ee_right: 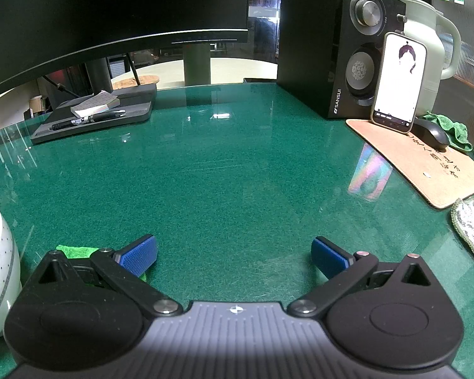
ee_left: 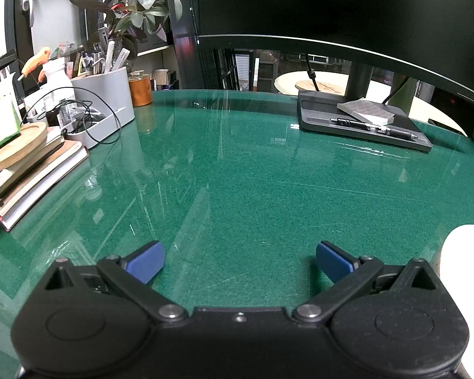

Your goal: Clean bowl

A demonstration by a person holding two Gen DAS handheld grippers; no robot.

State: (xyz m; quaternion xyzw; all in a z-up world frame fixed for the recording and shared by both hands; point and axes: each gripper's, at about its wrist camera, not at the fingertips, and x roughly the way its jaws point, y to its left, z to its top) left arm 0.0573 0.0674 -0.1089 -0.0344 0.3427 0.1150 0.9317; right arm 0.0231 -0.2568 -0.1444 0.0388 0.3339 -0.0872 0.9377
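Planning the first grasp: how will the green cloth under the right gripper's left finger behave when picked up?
The green cloth looks like soft terry, so it will probably be floppy and drape rather than hold shape. It seems thin and likely light. On the glossy glass tabletop it may slide or bunch if pushed. The right gripper is open above it; most of the cloth is hidden.

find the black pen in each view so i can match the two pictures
Left wrist: black pen lies upper right, in the grey tray beside the notepad.
Right wrist: the pen lies upper left, in the same tray.
Shared landmark: the notepad.
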